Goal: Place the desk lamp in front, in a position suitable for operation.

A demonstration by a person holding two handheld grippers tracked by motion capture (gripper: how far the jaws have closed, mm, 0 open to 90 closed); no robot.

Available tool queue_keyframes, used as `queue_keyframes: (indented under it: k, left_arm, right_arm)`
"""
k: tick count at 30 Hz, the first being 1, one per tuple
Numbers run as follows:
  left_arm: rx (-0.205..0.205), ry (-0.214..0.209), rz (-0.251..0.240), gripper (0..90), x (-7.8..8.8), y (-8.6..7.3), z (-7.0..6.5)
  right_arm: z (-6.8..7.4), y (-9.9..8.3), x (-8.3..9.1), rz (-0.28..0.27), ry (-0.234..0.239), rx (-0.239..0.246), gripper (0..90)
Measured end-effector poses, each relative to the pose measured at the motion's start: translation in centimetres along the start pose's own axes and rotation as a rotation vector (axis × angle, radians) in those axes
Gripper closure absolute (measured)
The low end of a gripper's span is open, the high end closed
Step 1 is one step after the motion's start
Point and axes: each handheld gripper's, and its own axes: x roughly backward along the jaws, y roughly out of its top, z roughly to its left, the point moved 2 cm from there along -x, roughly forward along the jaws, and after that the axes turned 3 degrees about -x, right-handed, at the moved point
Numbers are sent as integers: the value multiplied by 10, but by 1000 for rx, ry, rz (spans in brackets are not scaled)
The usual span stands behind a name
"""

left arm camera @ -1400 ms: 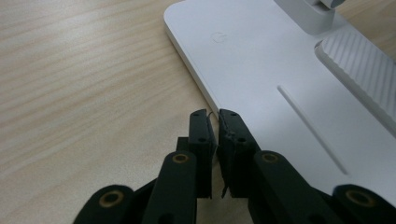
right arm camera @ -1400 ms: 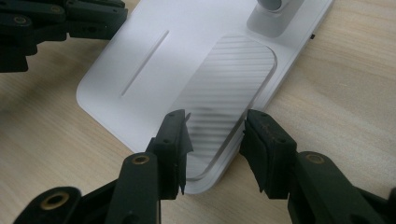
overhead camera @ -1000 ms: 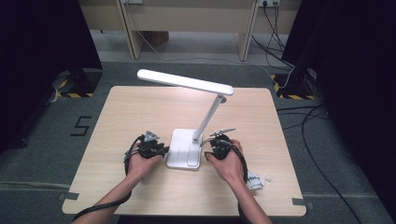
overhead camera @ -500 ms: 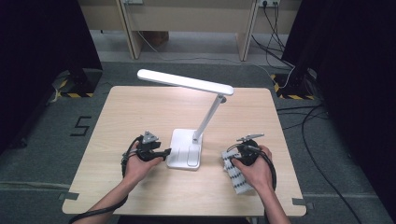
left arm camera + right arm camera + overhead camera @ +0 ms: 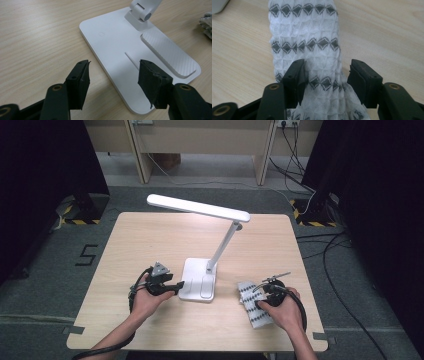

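Note:
A white desk lamp stands mid-table, its flat base under a slanted arm and a long head. My left gripper hovers at the base's left edge. It is open, its jaws have just been opening, and nothing is gripped. A white cloth with dark diamond rows lies at the front right. My right gripper is open over it. Its jaws have just been opening and straddle the cloth, with a gap at the right jaw.
The wooden table has its front edge close behind both hands. The cloth's corner lies beyond the lamp base in the left gripper view. Cables trail on the floor to the right, and a wooden desk stands behind.
My right hand has moved rightward from the lamp base to the cloth at the front right, which now lies spread out longer. The left hand stays at the base's left edge.

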Motion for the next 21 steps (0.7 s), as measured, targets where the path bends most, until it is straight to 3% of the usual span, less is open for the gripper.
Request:
queue_keyframes:
  k: [13,19,21]
  left_arm:
    - [-22,-23,-5,412,6,1,-8]
    - [-48,-52,-7,412,6,3,-16]
    - [-50,-66,-11,412,6,3,-19]
  right_arm:
    - [5,0,-6,47,49,-29,747]
    - [15,4,-7,43,101,-56,791]
    - [21,6,-7,36,107,-30,794]
